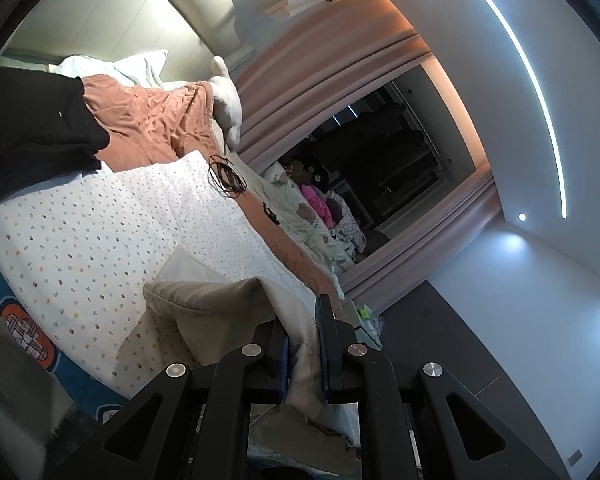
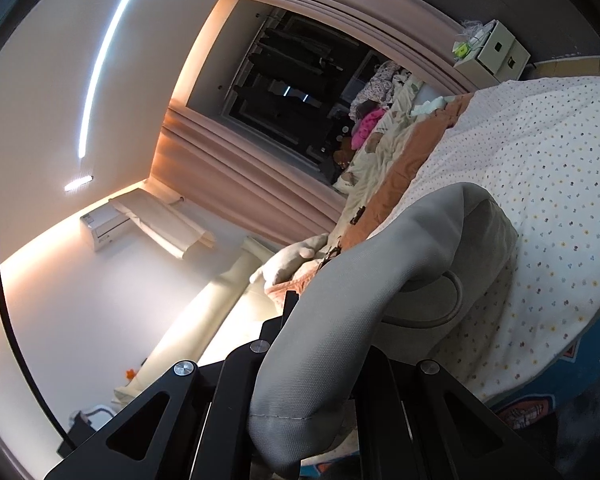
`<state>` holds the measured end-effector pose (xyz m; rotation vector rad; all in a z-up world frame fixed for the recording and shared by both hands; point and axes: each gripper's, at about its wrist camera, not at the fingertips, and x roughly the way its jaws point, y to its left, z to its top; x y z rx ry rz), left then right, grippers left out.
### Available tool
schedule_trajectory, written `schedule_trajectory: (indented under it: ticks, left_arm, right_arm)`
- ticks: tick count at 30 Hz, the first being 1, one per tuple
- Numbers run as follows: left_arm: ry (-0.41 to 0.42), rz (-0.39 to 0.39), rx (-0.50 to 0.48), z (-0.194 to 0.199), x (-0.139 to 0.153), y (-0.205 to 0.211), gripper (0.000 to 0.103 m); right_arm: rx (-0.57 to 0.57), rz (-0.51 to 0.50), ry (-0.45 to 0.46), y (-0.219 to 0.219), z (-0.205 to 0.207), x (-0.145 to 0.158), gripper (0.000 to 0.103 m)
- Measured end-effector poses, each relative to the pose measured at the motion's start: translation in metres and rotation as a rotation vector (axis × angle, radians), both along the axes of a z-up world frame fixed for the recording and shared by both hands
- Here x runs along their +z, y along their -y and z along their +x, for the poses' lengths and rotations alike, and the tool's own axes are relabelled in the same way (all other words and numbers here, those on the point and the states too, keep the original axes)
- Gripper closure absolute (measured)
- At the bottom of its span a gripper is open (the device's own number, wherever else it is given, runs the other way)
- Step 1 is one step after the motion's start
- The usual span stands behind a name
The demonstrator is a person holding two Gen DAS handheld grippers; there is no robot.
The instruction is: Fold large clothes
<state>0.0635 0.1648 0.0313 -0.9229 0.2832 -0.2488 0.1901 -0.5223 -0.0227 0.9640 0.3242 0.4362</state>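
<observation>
Two wrist views, both tilted, onto one bed (image 1: 100, 240) with a dotted white cover filling the left and centre of the left frame and the right half of the right frame. Next largest: a beige-grey garment (image 2: 380, 272), lying partly on the cover, partly lifted; in the right view it rises from the bed at centre right and drapes down over the gripper at lower centre. Left gripper (image 1: 303, 356): fingers clamped on a thin beige edge of the same cloth at lower centre, blue pads pressed to it from both sides. Right gripper (image 2: 320, 344): fabric covers the fingers, so cannot tell whether they are closed, though the cloth hangs from them as if pinched. Judgement: soft, light, limp knit, not fragile; it sags between holds and will slide on the cover. Best held at hems or seamed corners, kept taut between both grippers. Smaller items: orange blanket (image 1: 152, 120), black garment (image 1: 32, 120), a coiled black cord (image 1: 226, 178) upper centre of the left view.
</observation>
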Motion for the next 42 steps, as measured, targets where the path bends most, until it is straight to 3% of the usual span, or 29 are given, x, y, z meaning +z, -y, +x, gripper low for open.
schedule_trajectory:
  ticks: [10, 20, 29, 42]
  left_arm:
    - [-0.025, 0.009, 0.004, 0.064, 0.005, -0.001, 0.091]
    - [-0.090, 0.035, 0.002, 0.157, 0.000, 0.000, 0.091]
    - [-0.187, 0.023, -0.002, 0.232, -0.039, -0.001, 0.091]
    - [-0.329, 0.038, -0.007, 0.325, -0.104, 0.004, 0.090]
  right_arm:
    - [-0.018, -0.010, -0.040, 0.002, 0.055, 0.000, 0.094]
    - [-0.071, -0.013, -0.108, 0.009, 0.130, -0.019, 0.094]
    - [-0.076, -0.035, -0.187, 0.006, 0.198, -0.045, 0.094]
    - [-0.075, -0.002, -0.331, 0.010, 0.281, -0.118, 0.094]
